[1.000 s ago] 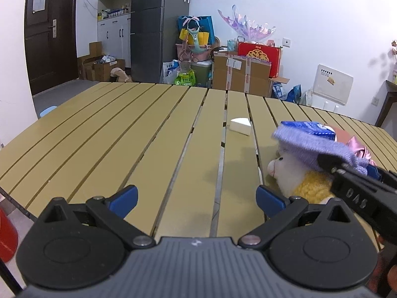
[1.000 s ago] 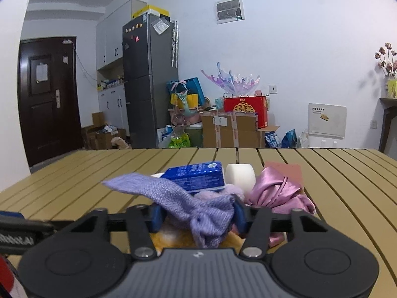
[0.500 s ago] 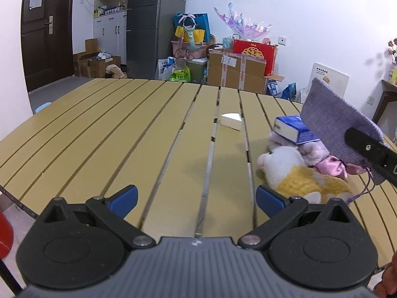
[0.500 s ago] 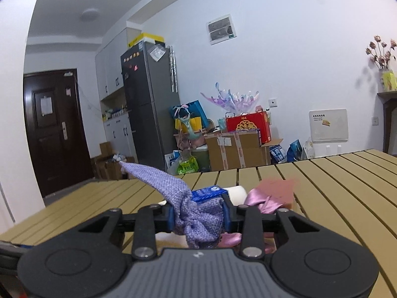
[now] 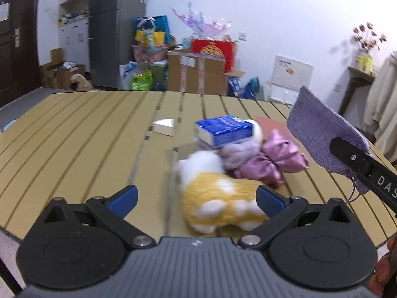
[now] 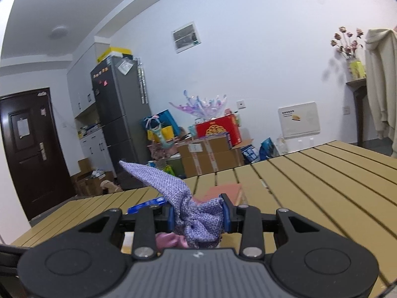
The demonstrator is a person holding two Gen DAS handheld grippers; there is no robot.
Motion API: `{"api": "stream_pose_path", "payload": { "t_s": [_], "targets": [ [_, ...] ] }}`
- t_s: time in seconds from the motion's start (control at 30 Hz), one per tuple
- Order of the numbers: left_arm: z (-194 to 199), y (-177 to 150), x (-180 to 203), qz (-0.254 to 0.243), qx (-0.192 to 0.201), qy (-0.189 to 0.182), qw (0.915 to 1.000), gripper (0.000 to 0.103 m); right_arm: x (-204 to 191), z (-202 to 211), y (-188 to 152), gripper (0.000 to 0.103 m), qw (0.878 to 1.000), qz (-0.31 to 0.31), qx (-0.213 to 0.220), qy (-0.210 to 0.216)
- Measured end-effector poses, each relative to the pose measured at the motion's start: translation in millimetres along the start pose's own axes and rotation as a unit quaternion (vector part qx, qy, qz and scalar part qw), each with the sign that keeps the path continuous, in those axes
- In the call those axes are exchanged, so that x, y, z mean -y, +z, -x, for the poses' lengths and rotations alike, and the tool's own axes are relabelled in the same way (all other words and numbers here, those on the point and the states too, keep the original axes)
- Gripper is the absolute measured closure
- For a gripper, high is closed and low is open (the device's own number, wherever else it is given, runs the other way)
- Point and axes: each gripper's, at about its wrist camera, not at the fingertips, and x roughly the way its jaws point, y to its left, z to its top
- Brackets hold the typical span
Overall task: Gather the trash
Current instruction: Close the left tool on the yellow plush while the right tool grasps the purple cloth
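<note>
The right tongs (image 6: 197, 215) pinched a bunched, coarse-woven lilac cloth pouch (image 6: 196, 219) above the slatted tan tabletop (image 5: 74, 134), while the left tongs (image 5: 197, 198) gaped wide near a fuzzy yellow-and-white plush toy (image 5: 218, 200).

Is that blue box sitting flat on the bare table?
No, the blue box rests on top of the soft toys, off the table.

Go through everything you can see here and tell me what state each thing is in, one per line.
right gripper: shut on the purple cloth.
purple cloth: bunched, held above the table.
left gripper: open, holding nothing.
blue box: resting atop the pile.
plush toy: lying on the table.
pink cloth: crumpled.
</note>
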Motion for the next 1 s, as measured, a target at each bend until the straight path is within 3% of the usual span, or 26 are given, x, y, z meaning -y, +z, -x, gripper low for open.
{"api": "stream_pose_path", "payload": {
  "t_s": [0.37, 0.67, 1.0],
  "targets": [
    [-40, 12, 46, -0.032, -0.053, 0.019, 0.9979, 0.000, 42, 8, 4, 0.069, 0.999, -0.023, 0.004, -0.022],
    [-60, 10, 50, -0.053, -0.088, 0.047, 0.9936, 0.000, 61, -2, -2, 0.069, 0.999, -0.034, -0.014, -0.035],
    [-84, -2, 38, -0.029, -0.119, 0.037, 0.9917, 0.000, 56, -12, -10, 0.069, 0.999, -0.026, -0.032, -0.031]
  ]
}}
